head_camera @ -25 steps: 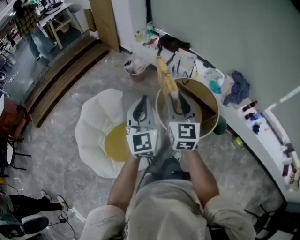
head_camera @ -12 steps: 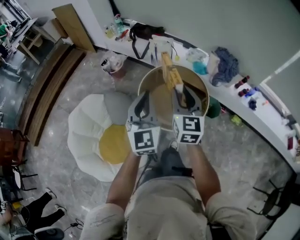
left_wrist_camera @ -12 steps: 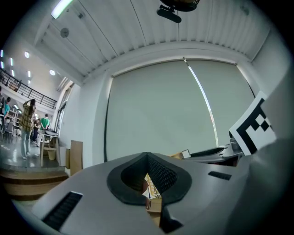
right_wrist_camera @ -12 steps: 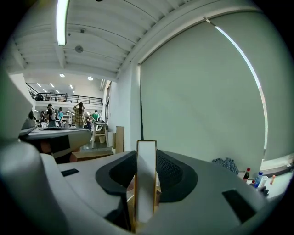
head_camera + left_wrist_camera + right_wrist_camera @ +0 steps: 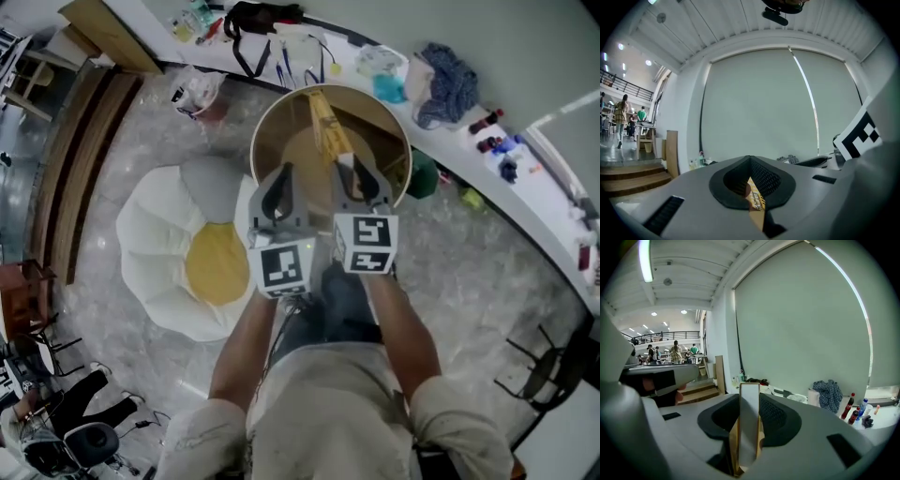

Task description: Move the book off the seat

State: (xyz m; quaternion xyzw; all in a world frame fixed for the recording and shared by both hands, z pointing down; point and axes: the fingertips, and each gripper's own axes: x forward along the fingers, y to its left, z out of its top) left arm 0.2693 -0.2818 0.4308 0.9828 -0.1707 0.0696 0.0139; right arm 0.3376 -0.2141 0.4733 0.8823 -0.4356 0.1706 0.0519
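Note:
My right gripper (image 5: 349, 173) is shut on a thin yellow book (image 5: 330, 131), which stands on edge and sticks out ahead of the jaws. In the right gripper view the book (image 5: 749, 418) is pinched upright between the dark pads. It hangs over a round wooden table (image 5: 394, 122) with a raised rim. My left gripper (image 5: 283, 173) is beside it, to the left, fingertips together and nothing seen in its grip. In the left gripper view a sliver of the book (image 5: 756, 200) shows through the gap behind the closed tips. The white petal-shaped seat (image 5: 150, 234) with a yellow centre lies to the left, bare.
A curved white counter (image 5: 525, 202) along the wall carries a black bag (image 5: 258, 17), a blue cloth (image 5: 448, 70) and bottles (image 5: 487, 122). Wooden steps (image 5: 70, 178) run at the left. A black chair (image 5: 548, 366) stands at lower right. People are in the far hall.
Both grippers have moved down and forward together with the book, from beside the seat to over the round wooden table. The right grip on the book is unchanged.

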